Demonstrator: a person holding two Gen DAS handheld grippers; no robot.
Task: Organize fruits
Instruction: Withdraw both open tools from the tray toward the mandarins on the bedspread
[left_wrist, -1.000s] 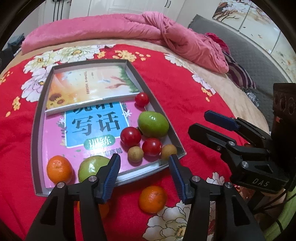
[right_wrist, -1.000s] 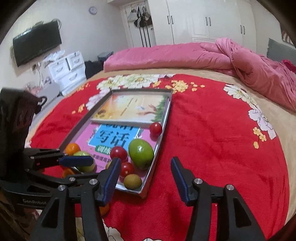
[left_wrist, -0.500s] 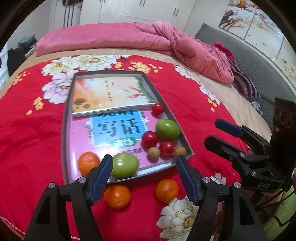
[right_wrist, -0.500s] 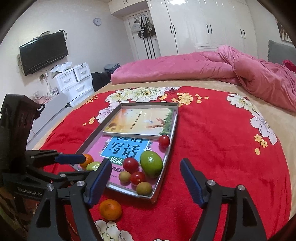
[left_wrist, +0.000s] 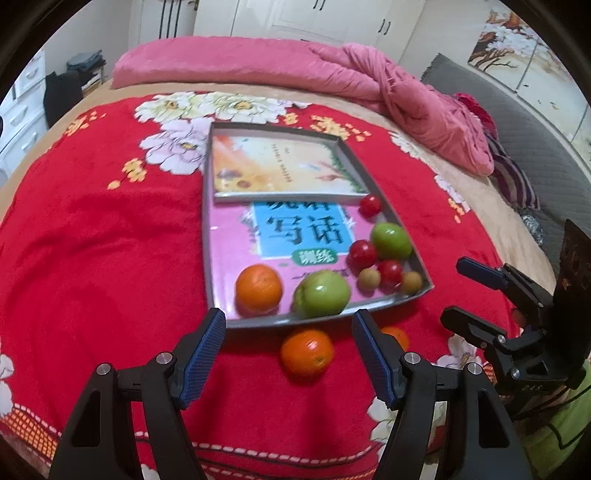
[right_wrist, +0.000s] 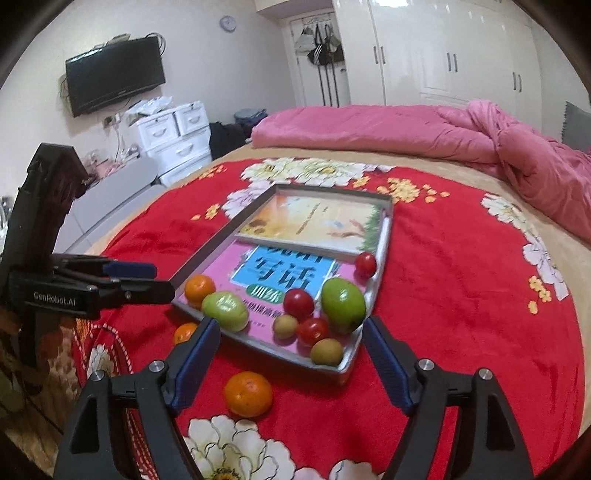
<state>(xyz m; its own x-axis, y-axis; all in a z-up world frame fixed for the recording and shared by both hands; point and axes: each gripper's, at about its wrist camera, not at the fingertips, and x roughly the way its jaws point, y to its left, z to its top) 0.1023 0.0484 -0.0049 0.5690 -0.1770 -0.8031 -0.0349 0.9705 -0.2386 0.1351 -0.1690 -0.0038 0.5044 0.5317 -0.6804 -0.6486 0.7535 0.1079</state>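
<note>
A grey tray (left_wrist: 321, 322) on the red blanket holds two books, an orange (left_wrist: 258, 290), two green fruits (left_wrist: 321, 293) (left_wrist: 390, 240), three cherry tomatoes (left_wrist: 362, 254) and two small tan fruits (left_wrist: 368, 278). One loose orange (left_wrist: 306, 354) lies on the blanket just in front of the tray, between my left gripper's open jaws. My left gripper (left_wrist: 289, 325) touches nothing. A second loose orange (left_wrist: 398, 335) peeks from behind its right finger. My right gripper (right_wrist: 291, 325) is open and empty before the tray's near corner (right_wrist: 332, 369), with a loose orange (right_wrist: 248, 393) below its left finger.
A rumpled pink quilt (left_wrist: 332, 74) lies across the far side of the bed. The red flowered blanket (left_wrist: 92, 240) spreads to the left of the tray. White drawers (right_wrist: 173, 136) and a wall television (right_wrist: 114, 74) stand beyond the bed's left edge.
Both grippers have drawn back from the tray and their jaws stand wider. The left view has swung, so the tray sits further right and both loose oranges show in front of it.
</note>
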